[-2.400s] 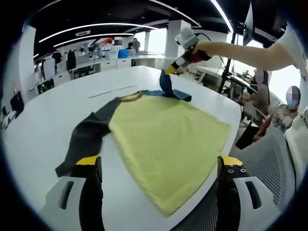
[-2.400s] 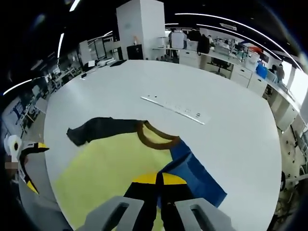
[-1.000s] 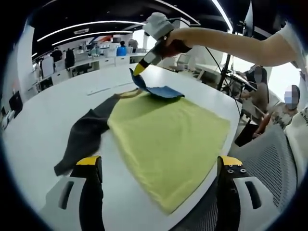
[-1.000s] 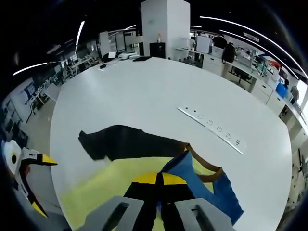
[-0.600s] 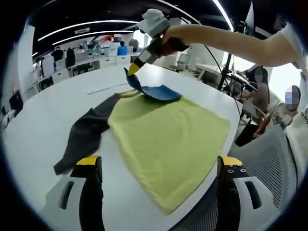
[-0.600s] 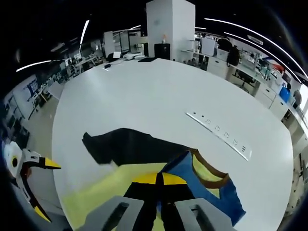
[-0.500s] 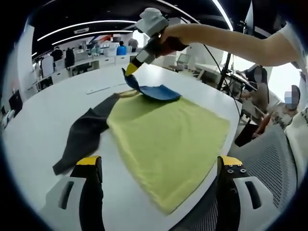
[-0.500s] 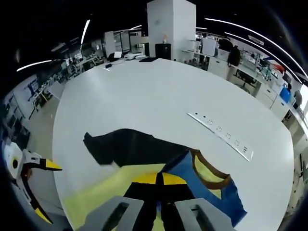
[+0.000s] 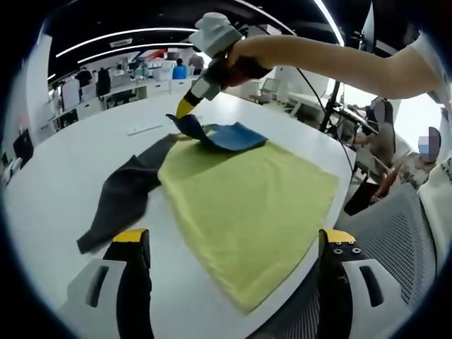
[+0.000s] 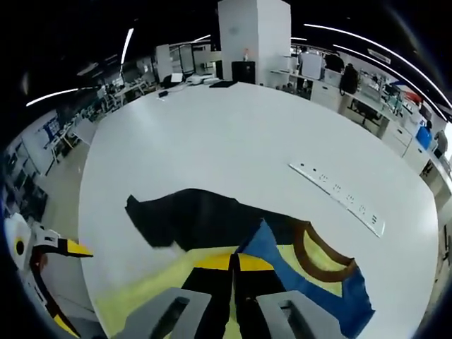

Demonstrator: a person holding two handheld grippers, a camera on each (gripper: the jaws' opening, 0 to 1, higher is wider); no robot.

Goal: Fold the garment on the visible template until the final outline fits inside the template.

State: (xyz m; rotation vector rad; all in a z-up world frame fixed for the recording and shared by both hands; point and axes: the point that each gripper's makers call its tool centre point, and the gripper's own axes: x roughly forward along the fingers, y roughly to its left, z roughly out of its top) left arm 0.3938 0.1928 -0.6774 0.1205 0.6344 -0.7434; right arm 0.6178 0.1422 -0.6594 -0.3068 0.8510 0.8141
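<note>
Right gripper (image 10: 233, 272), jaws pinching the blue sleeve (image 9: 229, 135), folds it inward (left gripper (image 9: 229, 244) jaws wide); next, lay it flat.

A broad white table (image 10: 233, 134) carries a yellow-bodied shirt (image 9: 247, 205) — black sleeve (image 9: 123, 201) spread flat, blue sleeve (image 9: 226, 135) partly lifted — and a white power strip (image 10: 339, 195) set beyond the collar.

I'm at a big white table (image 10: 233, 134) with an inset power strip (image 10: 337, 197) in an open-plan office: dark ceiling with curved light strips (image 9: 120, 35), a white square column (image 10: 253, 39), desk rows (image 9: 134, 88) and bright windows (image 9: 417, 113) behind.
</note>
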